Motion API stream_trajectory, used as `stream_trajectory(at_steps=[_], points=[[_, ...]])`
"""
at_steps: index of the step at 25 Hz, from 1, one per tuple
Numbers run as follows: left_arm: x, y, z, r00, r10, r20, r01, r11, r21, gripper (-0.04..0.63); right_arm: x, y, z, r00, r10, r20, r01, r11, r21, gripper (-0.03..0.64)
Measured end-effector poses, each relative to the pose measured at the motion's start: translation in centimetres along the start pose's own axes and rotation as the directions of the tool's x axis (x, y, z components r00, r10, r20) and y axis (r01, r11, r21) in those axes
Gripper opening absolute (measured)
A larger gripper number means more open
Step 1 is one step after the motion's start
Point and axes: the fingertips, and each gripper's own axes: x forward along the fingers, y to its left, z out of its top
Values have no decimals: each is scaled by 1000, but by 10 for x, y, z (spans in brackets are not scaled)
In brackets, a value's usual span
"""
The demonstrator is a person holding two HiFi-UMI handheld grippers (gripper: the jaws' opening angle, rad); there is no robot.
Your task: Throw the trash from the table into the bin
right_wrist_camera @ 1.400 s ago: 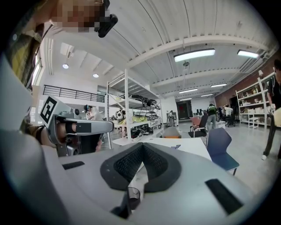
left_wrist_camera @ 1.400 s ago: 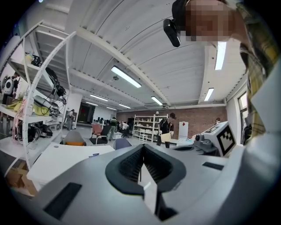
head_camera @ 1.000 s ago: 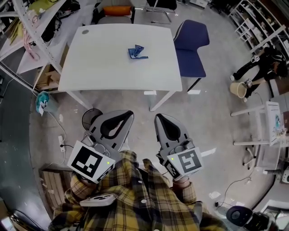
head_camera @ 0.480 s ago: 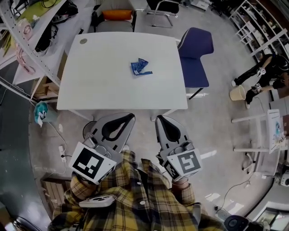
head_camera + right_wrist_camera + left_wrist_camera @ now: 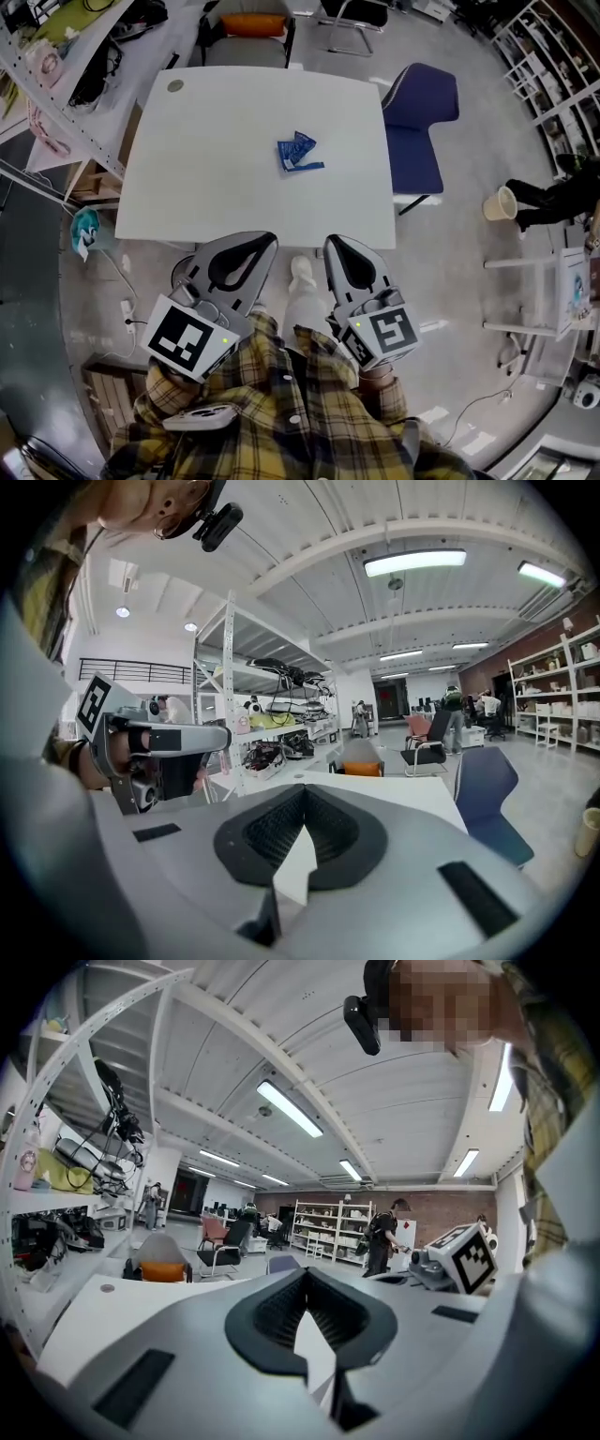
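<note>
Head view: task not started, nothing binned. One piece of trash [image 5: 299, 153] on table [image 5: 206, 169], about mid-table, slightly right of centre, untouched. Small crumpled blue wrapper, flattish, loose tail toward table's right edge. Judged light and floppy, easy to pinch. Left gripper [image 5: 265, 238] and right gripper [image 5: 331, 244] side by side just off table's near edge, both well short of the trash. Dark round rim [image 5: 184, 266] below table's near edge, toward its left end; probably the bin, mostly hidden.

Left gripper view: jaws closed tip to tip, nothing between them. Table top ahead, trash not in frame.

Right gripper view: same, jaws pressed together and empty, table ahead.

Left to do: reach, grasp, carry, drop.
</note>
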Motion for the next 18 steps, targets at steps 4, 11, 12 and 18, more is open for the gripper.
stream_trajectory(at_steps=[4, 11, 12, 18], points=[[29, 15, 6, 999, 44, 11, -44, 999, -8, 9, 25, -27, 8, 999, 49, -8, -49, 999, -13, -2], [91, 35, 26, 989, 148, 30, -147, 989, -28, 9, 66, -83, 30, 985, 168, -35, -170, 985, -36, -2], [99, 37, 28, 986, 163, 31, -163, 986, -30, 9, 72, -92, 33, 983, 182, -38, -183, 982, -38, -2], [140, 52, 35, 964, 264, 21, -264, 964, -30, 9, 104, -138, 29, 959, 270, -83, -273, 961, -29, -2]])
